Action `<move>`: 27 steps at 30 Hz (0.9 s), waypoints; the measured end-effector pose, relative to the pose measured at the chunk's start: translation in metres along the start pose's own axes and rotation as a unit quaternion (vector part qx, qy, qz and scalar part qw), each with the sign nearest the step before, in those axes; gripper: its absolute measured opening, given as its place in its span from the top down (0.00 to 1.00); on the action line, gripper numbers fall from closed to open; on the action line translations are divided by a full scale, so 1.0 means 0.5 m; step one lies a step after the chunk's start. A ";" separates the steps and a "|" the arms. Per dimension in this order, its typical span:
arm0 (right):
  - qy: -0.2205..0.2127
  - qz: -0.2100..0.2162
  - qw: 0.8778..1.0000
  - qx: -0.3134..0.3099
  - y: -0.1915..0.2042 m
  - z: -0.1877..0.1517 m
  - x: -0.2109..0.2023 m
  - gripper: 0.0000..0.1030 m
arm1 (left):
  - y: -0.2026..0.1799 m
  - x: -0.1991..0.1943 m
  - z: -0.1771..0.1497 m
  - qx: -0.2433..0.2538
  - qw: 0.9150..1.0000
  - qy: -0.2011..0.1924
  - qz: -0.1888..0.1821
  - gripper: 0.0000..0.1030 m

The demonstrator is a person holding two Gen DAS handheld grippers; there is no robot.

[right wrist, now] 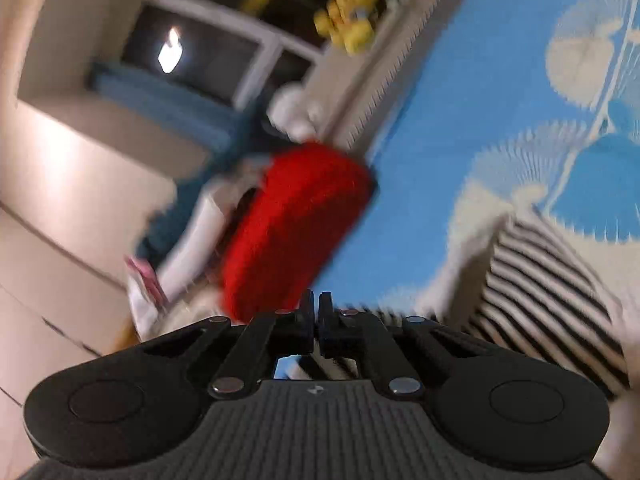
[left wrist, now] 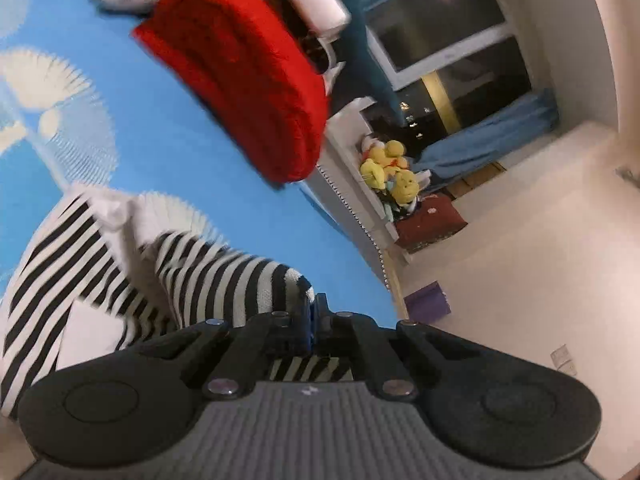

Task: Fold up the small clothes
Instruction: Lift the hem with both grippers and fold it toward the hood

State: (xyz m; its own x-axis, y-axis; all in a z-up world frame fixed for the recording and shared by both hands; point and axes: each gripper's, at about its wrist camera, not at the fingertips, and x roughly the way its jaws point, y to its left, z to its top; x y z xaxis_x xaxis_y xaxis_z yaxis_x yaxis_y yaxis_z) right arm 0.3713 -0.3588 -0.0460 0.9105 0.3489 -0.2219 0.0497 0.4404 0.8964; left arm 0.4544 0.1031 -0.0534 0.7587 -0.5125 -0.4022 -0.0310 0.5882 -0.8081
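You hold a gripper in each hand over a bed covered by a blue sheet (left wrist: pixel 168 128) printed with pale fan shapes. The left gripper (left wrist: pixel 313 312) has its jaws pinched together on the edge of a black-and-white striped garment (left wrist: pixel 224 276), which bunches up right at the tips and trails away to the left across the sheet. The right gripper (right wrist: pixel 315 312) also has its jaws closed. The striped cloth lies under and to the right of it, but motion blur makes it impossible to tell whether any fabric is caught between the tips.

Beyond both grippers, a folded red knit garment (left wrist: pixel 248 92) rests near the bed's edge, apart from the striped one.

The striped piece looks like a light, soft knit: it will sag, stretch and slide on itself rather than hold a crease. It is best taken by a hem or corner, with each gripper on a matching edge. Yellow plush toys (left wrist: pixel 390 172) sit on a shelf beyond the bed.
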 end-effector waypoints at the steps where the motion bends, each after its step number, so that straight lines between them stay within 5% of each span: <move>1: -0.001 -0.008 1.000 0.014 -0.013 0.001 -0.004 1.00 | 0.021 0.005 -0.003 -0.016 0.999 0.017 0.028 0.99; 3: 0.035 -0.067 0.997 0.034 -0.048 -0.007 0.014 1.00 | 0.074 0.033 -0.020 -0.040 0.986 0.088 0.138 0.99; 5: 0.099 -0.160 0.982 0.027 -0.078 -0.027 0.048 1.00 | 0.111 0.060 -0.045 -0.042 0.960 0.160 0.224 0.99; 7: 0.160 -0.240 0.957 0.016 -0.107 -0.054 0.079 0.99 | 0.133 0.070 -0.062 -0.064 0.950 0.193 0.236 0.96; 9: 0.169 -0.247 0.954 0.032 -0.116 -0.068 0.087 0.95 | 0.134 0.068 -0.057 -0.076 0.953 0.196 0.219 0.86; 10: 0.167 -0.244 0.955 0.033 -0.111 -0.067 0.092 0.94 | 0.131 0.063 -0.049 -0.074 0.956 0.185 0.216 0.72; 11: 0.163 -0.243 0.956 0.026 -0.103 -0.065 0.095 0.83 | 0.130 0.058 -0.039 -0.069 0.958 0.173 0.219 0.57; 12: 0.156 -0.244 0.957 0.014 -0.093 -0.062 0.099 0.62 | 0.130 0.053 -0.031 -0.067 0.960 0.160 0.222 0.51; 14: 0.148 -0.250 0.957 -0.004 -0.082 -0.065 0.105 0.41 | 0.134 0.046 -0.021 -0.069 0.963 0.140 0.220 0.44; 18: 0.188 -0.239 0.953 0.002 -0.104 -0.093 0.135 0.43 | 0.125 0.073 -0.017 -0.054 0.962 0.159 0.217 0.39; 19: 0.199 -0.242 0.950 -0.006 -0.105 -0.104 0.147 0.45 | 0.121 0.082 -0.023 -0.041 0.960 0.165 0.225 0.39; 20: 0.206 -0.250 0.946 -0.022 -0.100 -0.115 0.157 0.58 | 0.119 0.097 -0.026 -0.028 0.957 0.169 0.233 0.40; 21: 0.206 -0.253 0.945 -0.033 -0.096 -0.120 0.164 0.85 | 0.118 0.107 -0.031 -0.015 0.955 0.173 0.242 0.41; 22: 0.202 -0.254 0.945 -0.039 -0.092 -0.122 0.166 0.95 | 0.115 0.112 -0.034 0.001 0.953 0.171 0.251 0.70; 23: 0.195 -0.248 0.948 -0.043 -0.084 -0.120 0.165 0.98 | 0.115 0.111 -0.034 0.010 0.955 0.166 0.247 0.96; 27: 0.105 -0.149 0.979 -0.096 0.006 -0.071 0.120 0.98 | 0.057 0.059 -0.004 0.027 0.986 0.101 0.131 0.97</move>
State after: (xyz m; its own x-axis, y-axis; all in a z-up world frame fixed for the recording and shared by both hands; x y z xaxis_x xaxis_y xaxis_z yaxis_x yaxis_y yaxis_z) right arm 0.4117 -0.3069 -0.0702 0.7620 0.3355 -0.5539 0.2027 0.6888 0.6961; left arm 0.4747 0.1036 -0.0893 0.5842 -0.4491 -0.6760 -0.1697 0.7469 -0.6429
